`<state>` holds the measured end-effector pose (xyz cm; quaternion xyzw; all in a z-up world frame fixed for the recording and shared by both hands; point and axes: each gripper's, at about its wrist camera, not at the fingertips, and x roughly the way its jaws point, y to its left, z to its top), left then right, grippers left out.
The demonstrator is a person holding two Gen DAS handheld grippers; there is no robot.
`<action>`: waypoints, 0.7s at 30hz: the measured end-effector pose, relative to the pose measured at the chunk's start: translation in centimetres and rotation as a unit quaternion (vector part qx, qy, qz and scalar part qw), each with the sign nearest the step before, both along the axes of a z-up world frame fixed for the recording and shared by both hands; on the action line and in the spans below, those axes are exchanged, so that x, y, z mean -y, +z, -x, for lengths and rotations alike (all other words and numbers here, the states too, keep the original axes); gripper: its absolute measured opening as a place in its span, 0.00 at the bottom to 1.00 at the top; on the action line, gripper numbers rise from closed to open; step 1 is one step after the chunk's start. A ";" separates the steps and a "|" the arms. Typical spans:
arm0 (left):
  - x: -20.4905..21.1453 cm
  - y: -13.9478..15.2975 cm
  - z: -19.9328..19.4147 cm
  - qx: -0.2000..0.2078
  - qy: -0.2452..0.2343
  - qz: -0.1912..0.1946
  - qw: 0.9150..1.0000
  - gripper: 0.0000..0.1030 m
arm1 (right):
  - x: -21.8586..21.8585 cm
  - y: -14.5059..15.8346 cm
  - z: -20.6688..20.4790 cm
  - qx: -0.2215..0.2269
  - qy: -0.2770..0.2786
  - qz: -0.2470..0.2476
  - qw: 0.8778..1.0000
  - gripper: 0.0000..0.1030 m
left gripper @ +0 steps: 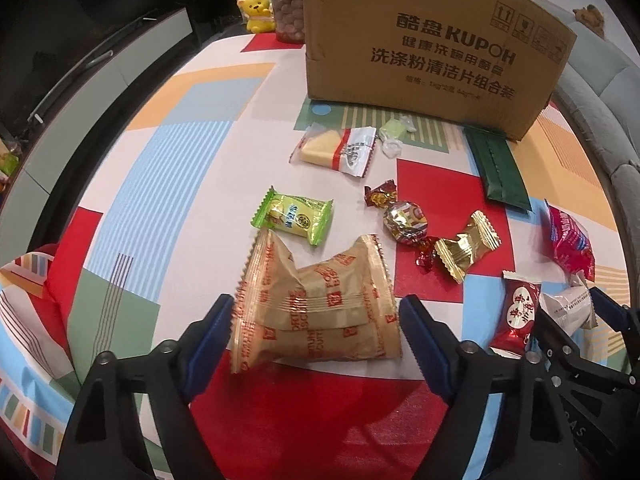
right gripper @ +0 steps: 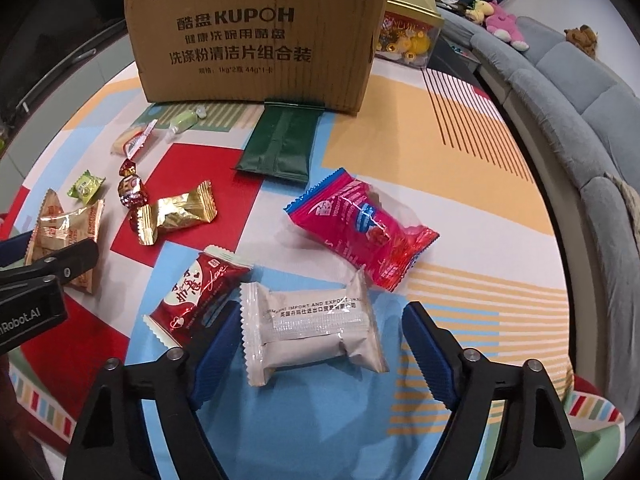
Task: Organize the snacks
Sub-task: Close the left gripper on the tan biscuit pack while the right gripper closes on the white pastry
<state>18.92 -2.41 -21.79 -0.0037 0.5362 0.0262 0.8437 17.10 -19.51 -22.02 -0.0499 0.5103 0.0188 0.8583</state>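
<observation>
A cardboard box [right gripper: 256, 36] is standing at the far edge of the table [right gripper: 460, 152], leaving bare cloth to its right. The left tongs [left gripper: 316, 320] are straddling a tan biscuit packet [left gripper: 316, 308], blue pads just beside its ends, not squeezing. The right tongs [right gripper: 316, 332] are bracketing a white packet [right gripper: 312, 332], unclenched.

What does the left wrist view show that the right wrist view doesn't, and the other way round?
Only the left wrist view: a yellow bear figure and a jar of brown snacks behind the cardboard box. Only the right wrist view: plush toys on the grey sofa. Both: the box, the tan wrapper between the left gripper's fingers, the gold candy, and the green pouch.
</observation>
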 end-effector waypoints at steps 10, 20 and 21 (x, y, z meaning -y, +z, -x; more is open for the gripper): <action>0.3 0.4 0.2 0.007 -0.018 0.008 1.000 0.49 | -0.4 0.3 0.2 0.005 0.017 -0.017 1.000 0.55; 0.9 1.2 0.7 0.017 -0.037 0.005 0.999 0.43 | -0.4 0.8 0.3 0.006 0.021 -0.018 1.000 0.44; 0.9 1.3 0.8 0.018 -0.038 0.005 0.999 0.43 | -0.4 0.9 0.4 0.005 0.021 -0.019 1.000 0.44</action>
